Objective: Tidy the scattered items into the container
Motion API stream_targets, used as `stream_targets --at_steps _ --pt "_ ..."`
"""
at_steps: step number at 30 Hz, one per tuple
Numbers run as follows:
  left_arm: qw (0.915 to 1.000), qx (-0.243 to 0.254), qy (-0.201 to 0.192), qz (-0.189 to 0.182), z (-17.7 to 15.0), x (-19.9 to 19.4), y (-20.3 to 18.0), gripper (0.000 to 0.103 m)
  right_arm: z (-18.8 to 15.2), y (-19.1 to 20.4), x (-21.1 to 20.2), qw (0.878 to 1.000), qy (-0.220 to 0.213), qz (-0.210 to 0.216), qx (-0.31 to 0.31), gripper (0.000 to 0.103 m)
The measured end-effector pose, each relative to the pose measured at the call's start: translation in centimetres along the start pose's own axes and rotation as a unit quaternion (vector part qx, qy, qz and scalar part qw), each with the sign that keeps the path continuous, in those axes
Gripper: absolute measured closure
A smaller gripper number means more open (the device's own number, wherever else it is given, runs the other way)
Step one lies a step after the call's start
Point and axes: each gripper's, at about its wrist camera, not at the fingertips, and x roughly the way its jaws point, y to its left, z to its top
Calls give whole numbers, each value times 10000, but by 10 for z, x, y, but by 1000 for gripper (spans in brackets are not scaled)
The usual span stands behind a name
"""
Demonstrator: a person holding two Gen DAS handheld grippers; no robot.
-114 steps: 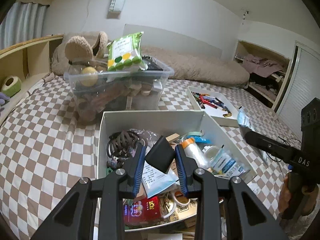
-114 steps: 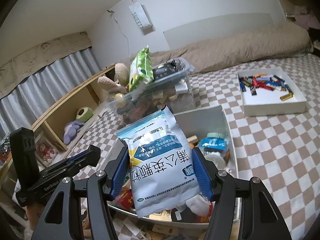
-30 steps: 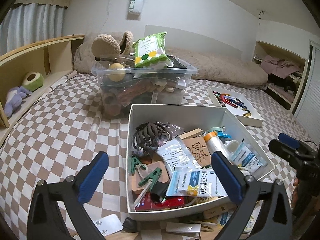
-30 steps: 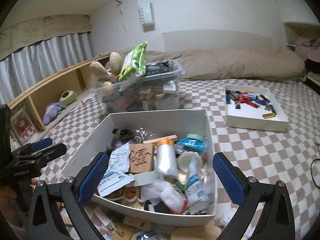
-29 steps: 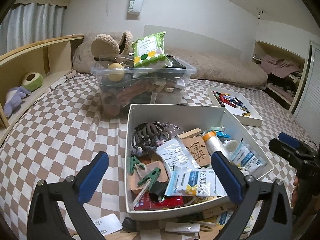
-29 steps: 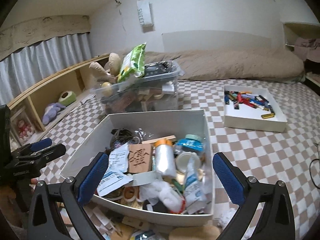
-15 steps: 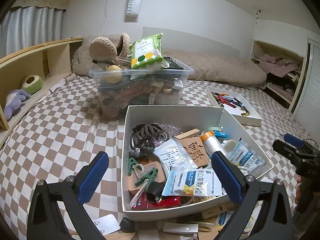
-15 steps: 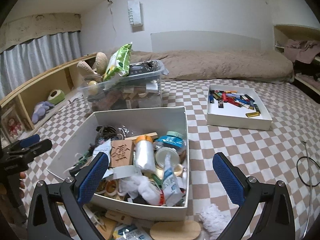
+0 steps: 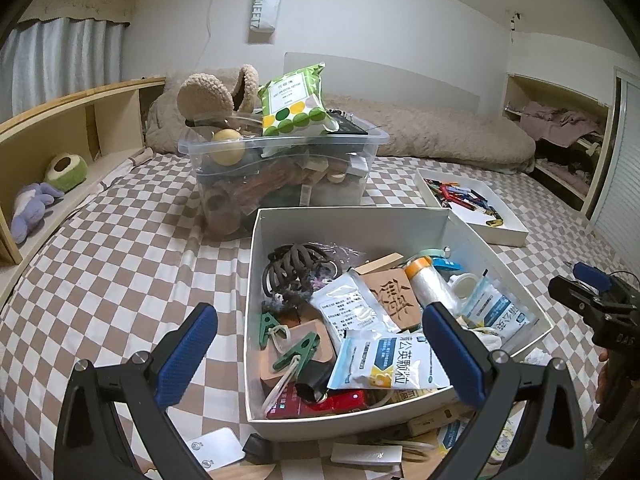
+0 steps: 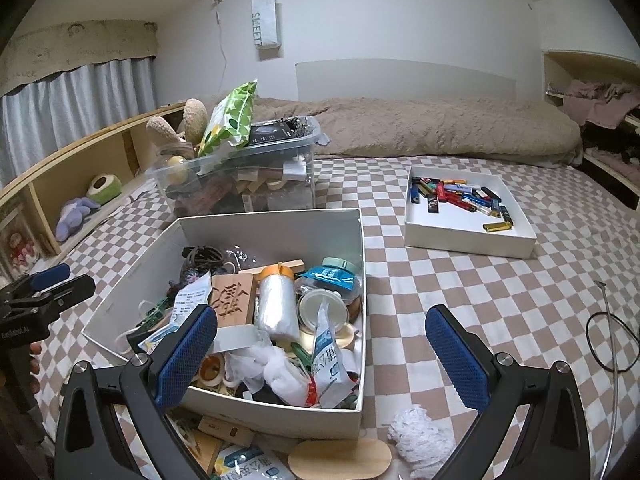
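Both grippers empty, jaws spread wide: left gripper [image 9: 320, 344] hovering over the near-left corner of the white box [image 9: 348, 220], right gripper [image 10: 320, 348] over its near-right corner and the checked bedcover [image 10: 440, 280]. Box already heaped: hair claw [image 9: 296, 266], carved wooden block [image 9: 394, 298], plastic roll [image 10: 276, 306], blue-and-white sachet [image 9: 394, 362] lying flat on top, green pegs [image 9: 296, 354]. Wide spread probably a ready stance, suited to taking the next piece from either side. Leftovers lying just outside the box's near wall, likely where the sorting pile sat: white fluffy tuft [image 10: 416, 434] and oval wooden piece [image 10: 340, 458] on the right gripper's side; white card [image 9: 216, 446], flat white strip [image 9: 366, 454] and a small black piece [image 9: 256, 446] nearer the left. Clear tub [image 9: 280, 168] of toys and shallow tray [image 10: 468, 236] of lighters well apart behind, seemingly no part of this job. Task judged mostly done; tuft looks soft and likely to squash under the pads, so a gentle pinch advised.
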Motion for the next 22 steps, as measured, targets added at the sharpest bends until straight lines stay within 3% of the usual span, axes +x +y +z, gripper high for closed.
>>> stream_targets --at_steps 22 --pt "9999 65 -99 47 -3 -3 0 0 -3 0 3 9999 73 -110 -14 0"
